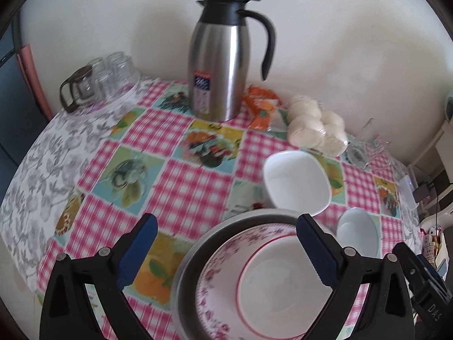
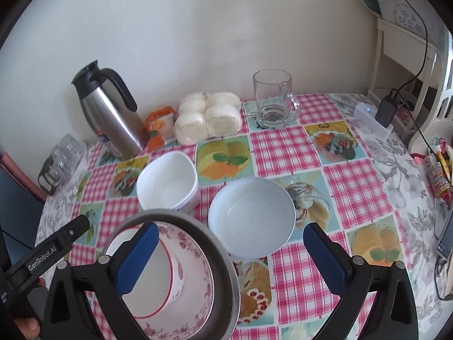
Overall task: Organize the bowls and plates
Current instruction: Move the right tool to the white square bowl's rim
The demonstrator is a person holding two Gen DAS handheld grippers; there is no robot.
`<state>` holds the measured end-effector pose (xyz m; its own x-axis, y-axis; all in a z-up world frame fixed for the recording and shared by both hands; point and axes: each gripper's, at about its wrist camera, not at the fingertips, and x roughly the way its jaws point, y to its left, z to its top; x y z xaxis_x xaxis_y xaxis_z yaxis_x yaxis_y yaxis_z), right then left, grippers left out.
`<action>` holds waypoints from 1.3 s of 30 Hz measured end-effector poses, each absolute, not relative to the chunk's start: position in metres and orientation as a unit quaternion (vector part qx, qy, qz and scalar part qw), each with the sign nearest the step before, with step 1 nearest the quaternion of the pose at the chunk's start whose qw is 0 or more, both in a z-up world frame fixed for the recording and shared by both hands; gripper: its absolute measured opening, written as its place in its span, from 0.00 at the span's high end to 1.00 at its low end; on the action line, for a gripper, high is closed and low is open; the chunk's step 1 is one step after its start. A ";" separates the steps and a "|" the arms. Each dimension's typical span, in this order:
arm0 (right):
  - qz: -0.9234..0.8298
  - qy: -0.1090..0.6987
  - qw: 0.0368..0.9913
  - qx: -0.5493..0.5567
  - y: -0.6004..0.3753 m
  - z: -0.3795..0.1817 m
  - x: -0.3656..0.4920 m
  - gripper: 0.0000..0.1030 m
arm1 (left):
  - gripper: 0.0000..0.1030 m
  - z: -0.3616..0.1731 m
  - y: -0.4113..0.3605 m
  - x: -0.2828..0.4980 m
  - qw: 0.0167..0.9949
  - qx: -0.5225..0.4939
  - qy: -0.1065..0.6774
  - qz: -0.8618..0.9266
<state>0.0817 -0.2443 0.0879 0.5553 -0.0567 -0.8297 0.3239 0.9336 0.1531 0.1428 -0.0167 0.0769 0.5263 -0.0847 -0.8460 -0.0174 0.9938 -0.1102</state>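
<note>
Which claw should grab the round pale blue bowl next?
Probably the right claw: it is open and empty, with the pale blue bowl just ahead between its fingers. The left claw, also open, sits over the stacked dishes, with that bowl off to its right.

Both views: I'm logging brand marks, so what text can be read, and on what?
"GenRobot.AI": left gripper arm, right view.
"DAS": right gripper body, left view; it may run on.
Chinese characters on the sign: too blurred.
Thermos label: too blurred.
</note>
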 end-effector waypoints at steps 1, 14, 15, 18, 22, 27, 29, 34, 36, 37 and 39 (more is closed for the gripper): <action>-0.110 0.456 0.871 0.147 -0.245 0.087 0.082 0.00 | 0.04 0.078 -0.019 0.144 0.874 -0.055 0.482 -0.024; -0.103 0.461 0.868 0.151 -0.244 0.066 0.103 0.00 | 0.04 0.067 -0.026 0.173 0.883 -0.078 0.459 -0.059; -0.101 0.462 0.868 0.151 -0.244 0.064 0.106 0.00 | 0.04 0.065 -0.027 0.177 0.883 -0.072 0.461 -0.059; -0.100 0.464 0.868 0.149 -0.242 0.060 0.110 0.00 | 0.04 0.060 -0.028 0.182 0.886 -0.054 0.458 -0.057; -0.097 0.465 0.868 0.149 -0.242 0.055 0.115 0.00 | 0.04 0.056 -0.029 0.192 0.889 -0.042 0.452 -0.066; -0.087 0.473 0.864 0.149 -0.241 0.046 0.125 0.00 | 0.04 0.053 -0.029 0.203 0.895 -0.038 0.439 -0.076; -0.085 0.477 0.862 0.151 -0.241 0.042 0.129 0.00 | 0.04 0.052 -0.027 0.208 0.890 -0.046 0.445 -0.085; -0.083 0.485 0.858 0.148 -0.239 0.035 0.138 0.00 | 0.04 0.041 -0.022 0.221 0.873 -0.074 0.470 -0.105; -0.082 0.490 0.856 0.142 -0.237 0.035 0.145 0.00 | 0.04 0.039 -0.020 0.225 0.867 -0.081 0.478 -0.116; -0.080 0.491 0.856 0.138 -0.237 0.036 0.148 0.00 | 0.04 0.039 -0.018 0.227 0.866 -0.088 0.477 -0.119; -0.074 0.490 0.858 0.136 -0.237 0.039 0.156 0.00 | 0.04 0.039 -0.015 0.230 0.867 -0.100 0.474 -0.121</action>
<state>0.1557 -0.2368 0.0388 0.5078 0.0061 -0.8614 0.2609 0.9519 0.1605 0.2296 -0.0146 0.0392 0.5220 -0.3048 -0.7966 0.1160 0.9507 -0.2877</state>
